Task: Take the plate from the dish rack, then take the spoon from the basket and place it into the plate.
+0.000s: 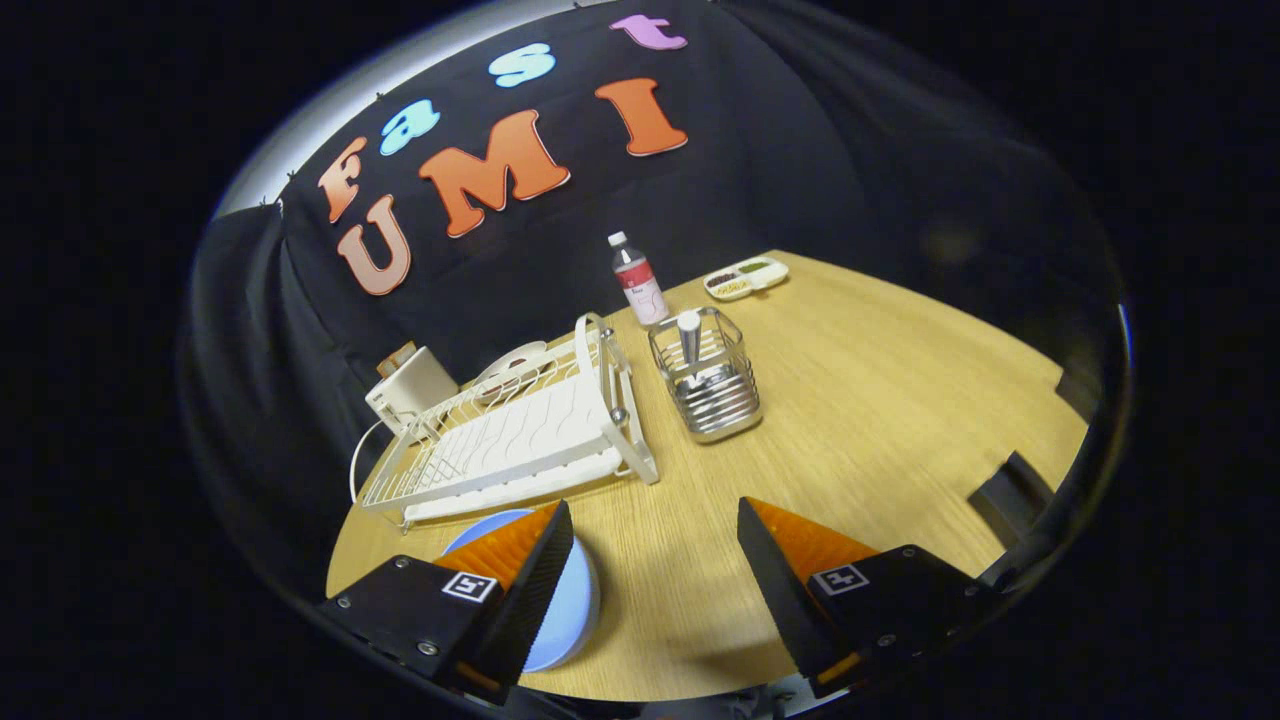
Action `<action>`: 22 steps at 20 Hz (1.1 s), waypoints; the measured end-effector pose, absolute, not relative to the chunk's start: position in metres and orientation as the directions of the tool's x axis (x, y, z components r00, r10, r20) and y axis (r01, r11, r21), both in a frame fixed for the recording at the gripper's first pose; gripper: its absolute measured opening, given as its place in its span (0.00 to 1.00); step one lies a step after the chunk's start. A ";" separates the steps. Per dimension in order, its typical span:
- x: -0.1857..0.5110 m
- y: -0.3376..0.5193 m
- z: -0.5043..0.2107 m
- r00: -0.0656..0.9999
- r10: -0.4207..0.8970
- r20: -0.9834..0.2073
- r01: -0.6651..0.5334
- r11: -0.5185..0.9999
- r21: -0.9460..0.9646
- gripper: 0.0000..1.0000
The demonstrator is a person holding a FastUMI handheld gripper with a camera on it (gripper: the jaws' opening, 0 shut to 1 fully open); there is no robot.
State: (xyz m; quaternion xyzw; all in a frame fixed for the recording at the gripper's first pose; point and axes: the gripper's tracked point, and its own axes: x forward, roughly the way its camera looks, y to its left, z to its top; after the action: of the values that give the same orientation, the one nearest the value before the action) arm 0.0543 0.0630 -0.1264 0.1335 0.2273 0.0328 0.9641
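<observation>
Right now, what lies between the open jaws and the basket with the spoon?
Bare wooden table, seen in the gripper view. The gripper is open; the basket with the spoon stands beyond it, the dish rack off beside that path.

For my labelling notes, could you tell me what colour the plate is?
Pale blue; the plate shows in the gripper view.

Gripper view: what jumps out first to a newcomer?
The white dish rack dominates the wooden table, with a metal basket holding a spoon beside it. The open gripper holds nothing; a pale blue plate lies under one finger, near the rack.
</observation>
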 end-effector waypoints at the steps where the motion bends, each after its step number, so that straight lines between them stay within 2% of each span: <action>1: 0.059 0.057 -0.120 0.906 0.103 -0.409 0.000 0.970 0.244 0.98; 9: 0.108 0.032 -0.069 0.981 0.016 -0.196 -0.022 0.999 -0.029 0.98; 17: 0.161 0.029 -0.075 0.990 0.040 -0.133 -0.048 0.998 -0.052 0.99; 19: 0.172 0.028 -0.077 0.991 0.045 -0.130 -0.051 0.997 -0.050 0.96; 22: 0.181 0.029 -0.078 0.992 0.059 -0.114 -0.064 0.997 -0.040 0.82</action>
State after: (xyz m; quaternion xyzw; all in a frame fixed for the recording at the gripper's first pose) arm 0.1813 0.0293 -0.0782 -0.0216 0.0566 0.0308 0.9977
